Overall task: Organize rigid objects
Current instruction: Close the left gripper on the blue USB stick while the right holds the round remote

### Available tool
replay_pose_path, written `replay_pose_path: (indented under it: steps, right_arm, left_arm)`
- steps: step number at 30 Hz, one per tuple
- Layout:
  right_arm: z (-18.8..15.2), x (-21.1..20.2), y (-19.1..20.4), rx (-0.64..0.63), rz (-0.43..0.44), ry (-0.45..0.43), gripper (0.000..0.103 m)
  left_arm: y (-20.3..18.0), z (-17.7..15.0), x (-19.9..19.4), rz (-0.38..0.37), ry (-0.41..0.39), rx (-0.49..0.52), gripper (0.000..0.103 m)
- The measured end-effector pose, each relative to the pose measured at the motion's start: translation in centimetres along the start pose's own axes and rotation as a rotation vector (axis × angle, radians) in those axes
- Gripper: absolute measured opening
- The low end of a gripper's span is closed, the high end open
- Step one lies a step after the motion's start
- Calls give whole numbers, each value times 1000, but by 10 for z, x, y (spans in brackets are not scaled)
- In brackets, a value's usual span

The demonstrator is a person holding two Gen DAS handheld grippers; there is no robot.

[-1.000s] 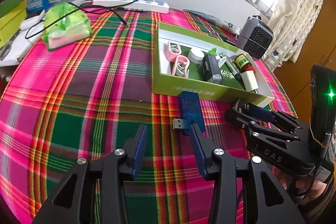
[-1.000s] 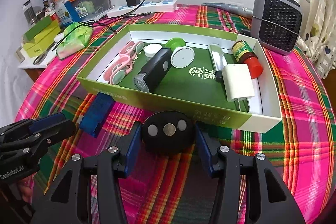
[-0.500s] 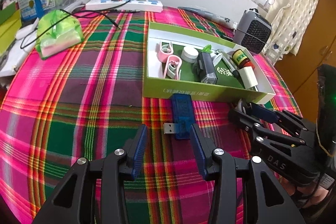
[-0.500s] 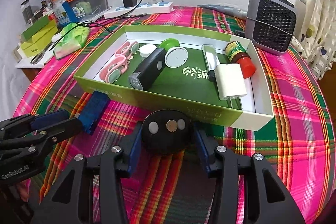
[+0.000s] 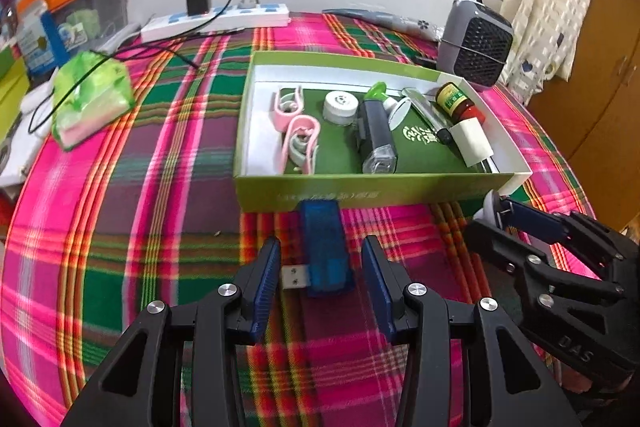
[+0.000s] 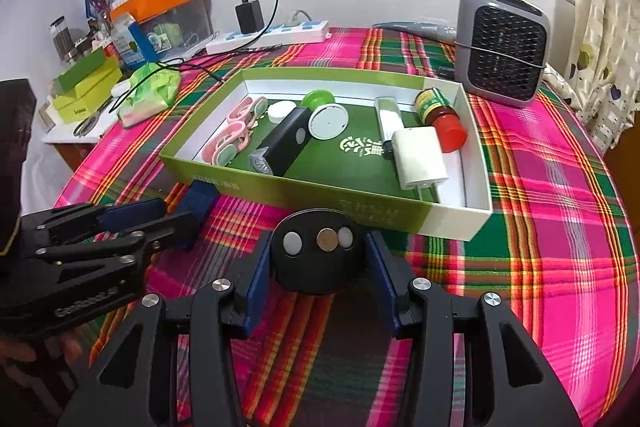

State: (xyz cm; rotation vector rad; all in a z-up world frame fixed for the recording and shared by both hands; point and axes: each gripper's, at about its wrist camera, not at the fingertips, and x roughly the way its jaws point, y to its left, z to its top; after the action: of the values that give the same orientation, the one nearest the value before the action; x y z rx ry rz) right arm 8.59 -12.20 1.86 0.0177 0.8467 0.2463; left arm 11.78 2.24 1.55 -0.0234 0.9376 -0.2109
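Grasp step on both sides, judged from the layout: the left hand-held gripper is released, jaws wide, straddling the blue USB dongle that lies flat on the plaid worktop with its far end touching or nearly touching the front wall of the green box. To do it well, come lower so the pads sit level with the dongle's long sides, centre it between them, then close; the metal plug sticks out toward the left pad, so grip the blue body, not the plug. The box wall is right ahead, so lift before moving forward or the dongle catches on the rim. The right hand-held gripper is clenched on the black round disc, both pads pressed against its sides; its jaws have just been closing and the disc sits between them. The disc is just in front of the box's near wall, and whether it has left the cloth I cannot tell. It looks smooth and rigid, so keep the squeeze square across the widest part to stop it from pivoting. Free floor shows in the box between the black rectangular device and the white charger, a likely drop spot. Both hand-held grippers are near each other, left one beside the right, so stagger the lifts to avoid a clash.
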Motion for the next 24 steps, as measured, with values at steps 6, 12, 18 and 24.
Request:
replay_pose_path:
  steps: [6,12,18,24]
  right_arm:
    - [-1,-2,-8,16,10,-1,47]
    - [-1,-2,-11,24,24,-1,47]
    - [-2,-1,-12,21,32,2,47]
    - [-2,-1,-11,18,32,1,47]
  left_arm:
    - [-9,4,11,31,18,44,41]
    - [-11,5,13,65,15,61,41]
    - [-11,6,14,75,14,47,37]
    - [-7,6,13,90,11,40,21]
